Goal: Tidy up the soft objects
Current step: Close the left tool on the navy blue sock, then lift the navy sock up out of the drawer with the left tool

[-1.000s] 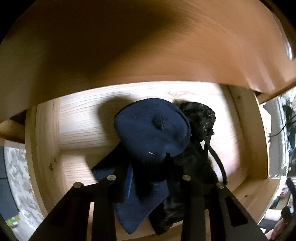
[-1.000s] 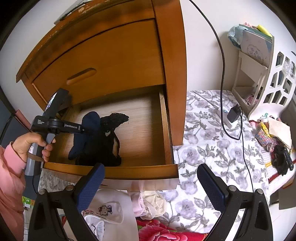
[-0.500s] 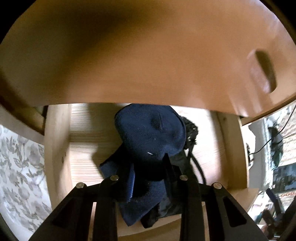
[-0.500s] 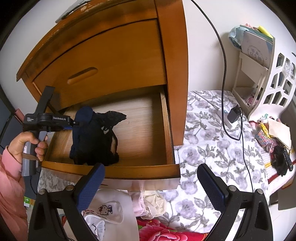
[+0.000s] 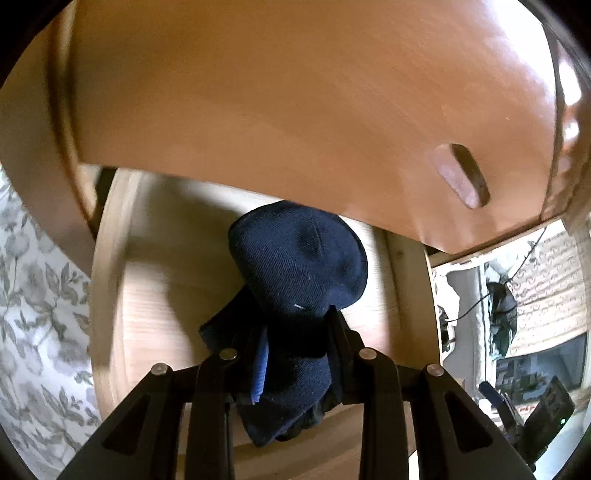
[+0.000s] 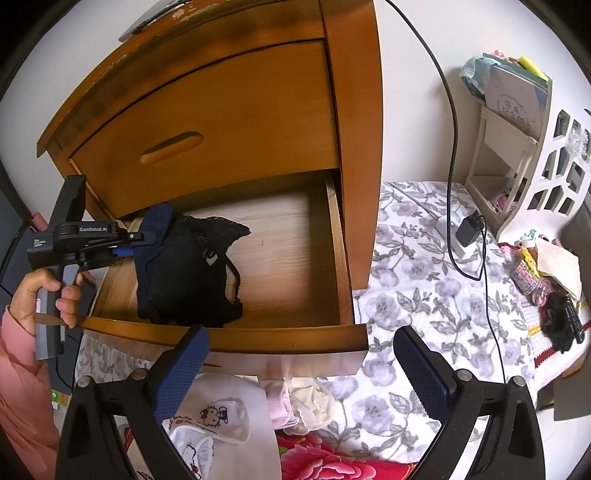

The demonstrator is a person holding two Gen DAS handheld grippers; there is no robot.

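1. Gripping a navy sock (image 5: 295, 266) and black underwear (image 6: 192, 273) in the left gripper (image 5: 291, 332), jaws narrowed on the cloth, over the open drawer (image 6: 280, 332).
2. Hovered wide open and empty at six o'clock of the drawer: right gripper (image 6: 299, 362).

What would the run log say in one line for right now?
left tool: shut on navy cloth | over open drawer | right tool: open, empty, in front of drawer

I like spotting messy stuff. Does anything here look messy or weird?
Yes. The dark clothes in the open drawer sit in a crumpled heap, not folded, still pinched by the left gripper. More clothes lie loose on the bed below, and the cabinet top looks chipped.
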